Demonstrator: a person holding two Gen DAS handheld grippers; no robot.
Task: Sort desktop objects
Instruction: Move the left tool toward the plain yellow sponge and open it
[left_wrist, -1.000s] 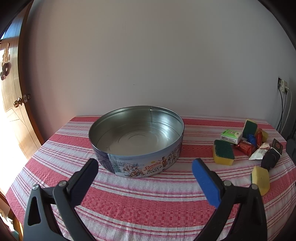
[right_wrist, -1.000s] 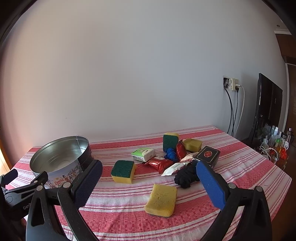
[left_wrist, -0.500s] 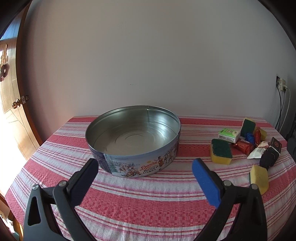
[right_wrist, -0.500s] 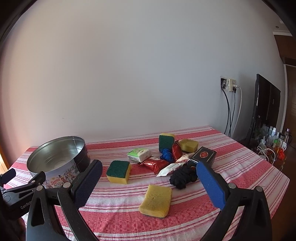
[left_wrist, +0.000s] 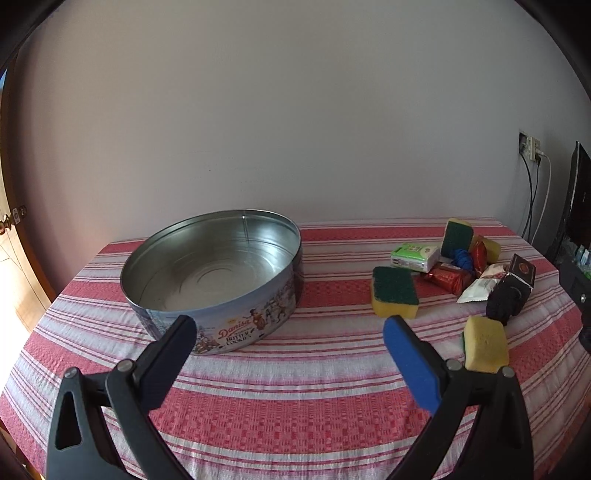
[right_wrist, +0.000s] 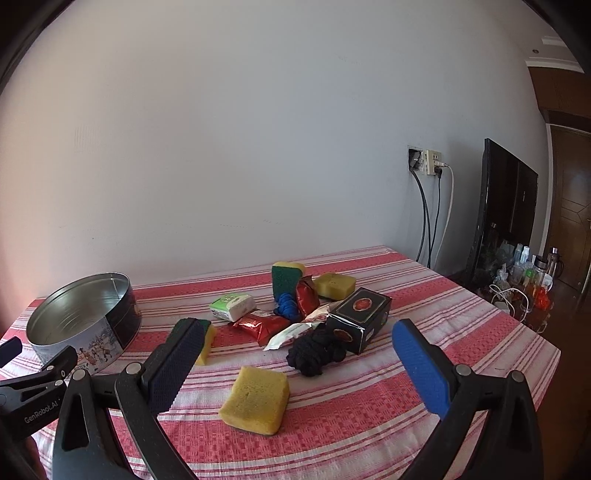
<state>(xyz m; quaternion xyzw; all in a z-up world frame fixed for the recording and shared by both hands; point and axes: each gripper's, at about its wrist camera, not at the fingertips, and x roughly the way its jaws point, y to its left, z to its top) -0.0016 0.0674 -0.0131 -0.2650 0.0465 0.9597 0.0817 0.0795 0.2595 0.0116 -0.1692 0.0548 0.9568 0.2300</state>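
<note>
Both grippers, left and right, have jaws wide apart, holding nothing. Nearest sponge sits on the worktop just ahead of the right one: probably light and squishy, so pinch its long sides. Empty cookie tin is well left. Can't tell what the black bundle is.

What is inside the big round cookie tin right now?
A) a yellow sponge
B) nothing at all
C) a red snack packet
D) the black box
B: the cookie tin shows only its bare shiny metal bottom, while the yellow sponge, the black box and the red snack packet all lie outside it on the striped tablecloth.
</note>
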